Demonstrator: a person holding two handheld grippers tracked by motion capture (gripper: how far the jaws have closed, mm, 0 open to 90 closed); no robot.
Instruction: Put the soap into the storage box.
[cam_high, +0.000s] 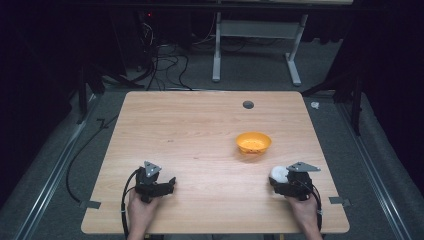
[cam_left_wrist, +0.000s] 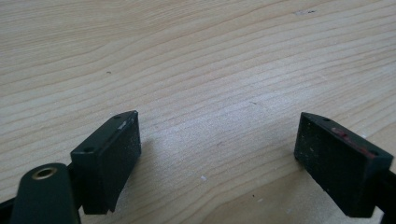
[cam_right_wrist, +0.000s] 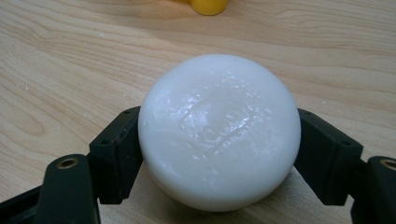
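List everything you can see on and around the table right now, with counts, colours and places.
White round object: one, white, clamped between the right gripper's jaws, near the table's front right.
Bowl: one, orange, on the table right of centre, beyond the white object.
Table: one, light wood, with a dark round hole near its far edge.
Frame legs: grey, on the floor beyond the table.
Cables: black, on the floor at far left.
Left gripper: one, black, jaws apart over bare wood, front left.
Right gripper: one, black, front right.
Hands: two, at the near edge.
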